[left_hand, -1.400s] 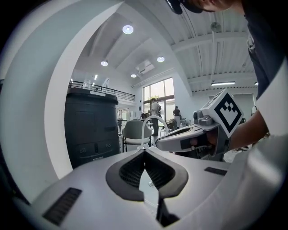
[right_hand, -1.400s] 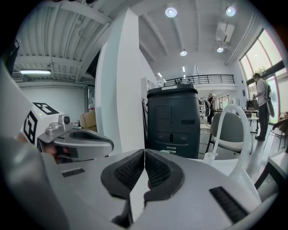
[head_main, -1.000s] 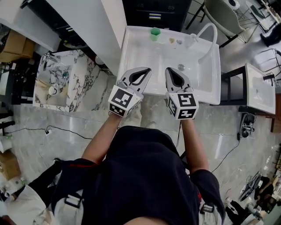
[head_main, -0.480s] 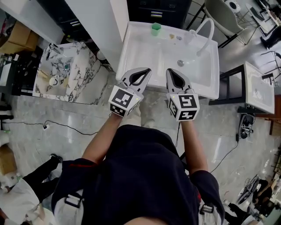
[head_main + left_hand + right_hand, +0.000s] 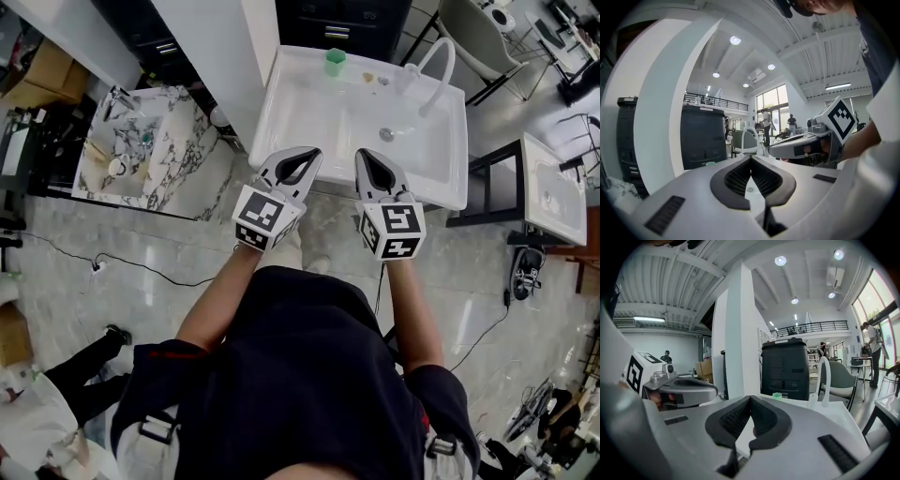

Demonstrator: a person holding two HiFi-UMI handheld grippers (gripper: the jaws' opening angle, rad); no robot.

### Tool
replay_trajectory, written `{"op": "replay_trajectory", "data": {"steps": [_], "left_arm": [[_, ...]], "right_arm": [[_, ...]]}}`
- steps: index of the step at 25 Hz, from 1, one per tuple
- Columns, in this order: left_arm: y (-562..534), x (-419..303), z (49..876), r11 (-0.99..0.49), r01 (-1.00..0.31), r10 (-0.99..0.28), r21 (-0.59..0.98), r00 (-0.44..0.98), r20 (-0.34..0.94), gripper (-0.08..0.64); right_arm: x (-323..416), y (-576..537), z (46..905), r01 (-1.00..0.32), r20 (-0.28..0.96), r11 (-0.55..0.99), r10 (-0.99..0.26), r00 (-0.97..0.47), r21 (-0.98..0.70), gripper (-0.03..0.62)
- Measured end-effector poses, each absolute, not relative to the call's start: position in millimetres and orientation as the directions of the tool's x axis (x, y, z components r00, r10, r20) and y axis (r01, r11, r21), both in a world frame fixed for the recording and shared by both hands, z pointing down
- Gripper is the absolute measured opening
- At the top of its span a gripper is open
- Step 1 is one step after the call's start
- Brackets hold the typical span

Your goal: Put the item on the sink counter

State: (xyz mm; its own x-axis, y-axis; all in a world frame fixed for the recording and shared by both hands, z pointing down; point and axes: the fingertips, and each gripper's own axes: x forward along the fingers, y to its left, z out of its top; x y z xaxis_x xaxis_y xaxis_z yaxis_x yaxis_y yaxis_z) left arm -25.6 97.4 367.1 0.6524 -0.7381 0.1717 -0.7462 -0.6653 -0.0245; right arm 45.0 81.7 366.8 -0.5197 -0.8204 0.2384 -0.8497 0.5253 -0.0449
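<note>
both your left gripper point(image 5: 312, 153) and right gripper point(image 5: 360, 154) are closed and empty, over the sink counter's point(image 5: 298, 105) near edge. the likely item, a small green cup point(image 5: 333, 63), stands upright on the far edge (left of the faucet point(image 5: 437, 73)). judge it light, rigid, slick plastic; grip across its wall, mid-height.

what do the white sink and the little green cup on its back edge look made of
White rectangular sink: likely glazed ceramic, glossy, with soft bright reflections. Small green cup: probably plastic, flat even colour; too small to be sure.
</note>
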Motion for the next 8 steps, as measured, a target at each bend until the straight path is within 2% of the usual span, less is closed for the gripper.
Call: {"op": "replay_trajectory", "data": {"steps": [8], "left_arm": [[102.2,-29.7,364.4,-0.650,-0.760,-0.752,-0.025,0.638,0.167,0.014]], "right_arm": [[44.8,88.8,364.8,-0.847,0.235,0.530,-0.819,-0.524,-0.045,0.034]]}}
